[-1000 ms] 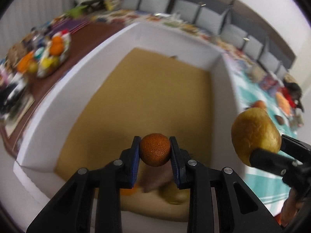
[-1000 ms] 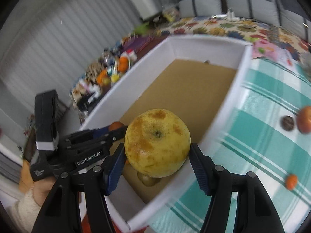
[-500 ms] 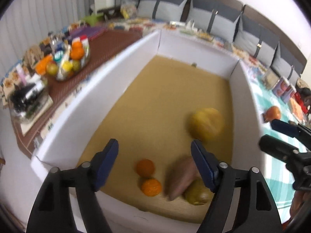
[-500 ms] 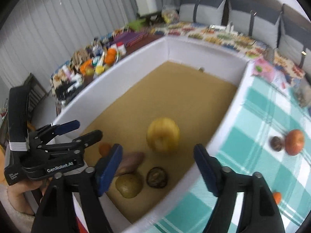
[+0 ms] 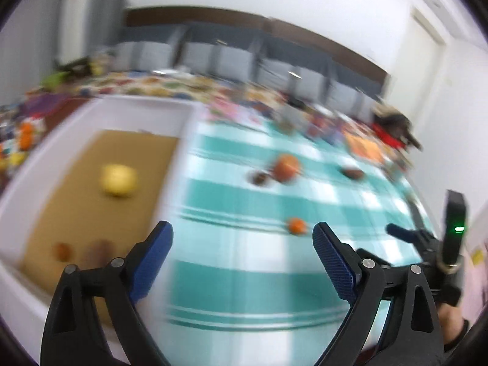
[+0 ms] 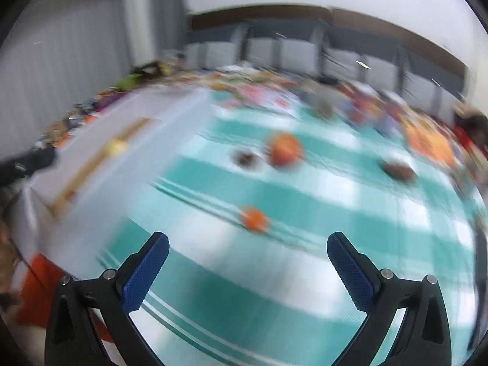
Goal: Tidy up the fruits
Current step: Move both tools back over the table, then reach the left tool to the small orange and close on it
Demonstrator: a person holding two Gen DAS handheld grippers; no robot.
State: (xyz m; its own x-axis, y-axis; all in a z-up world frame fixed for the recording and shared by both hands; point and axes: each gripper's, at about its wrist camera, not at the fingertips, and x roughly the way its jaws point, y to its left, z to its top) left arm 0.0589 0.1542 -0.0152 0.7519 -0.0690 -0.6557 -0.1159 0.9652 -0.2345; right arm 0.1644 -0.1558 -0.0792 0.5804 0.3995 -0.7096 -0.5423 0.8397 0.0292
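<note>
Both views are motion-blurred. My left gripper (image 5: pixel 242 238) is open and empty above the teal checked cloth (image 5: pixel 244 277). The white box (image 5: pixel 170 164) with a brown floor lies to its left, holding a yellow fruit (image 5: pixel 119 180) and small fruits near its front (image 5: pixel 62 251). My right gripper (image 6: pixel 247 248) is open and empty over the cloth (image 6: pixel 274 274). On the cloth lie a small orange (image 6: pixel 254 219), a larger orange-red fruit (image 6: pixel 285 149), a dark round fruit (image 6: pixel 245 157) and a brown fruit (image 6: pixel 398 169). The small orange also shows in the left wrist view (image 5: pixel 296 225).
The right gripper's body (image 5: pixel 448 244) shows at the right edge of the left wrist view. Colourful clutter (image 6: pixel 427 140) lies at the cloth's far side, with grey cushions (image 6: pixel 292 53) along the back wall. More items crowd a table left of the box (image 5: pixel 21 140).
Both grippers let go of their fruits into the box, the orange and the yellow fruit. Both then swung right, from over the box to over the teal cloth.
</note>
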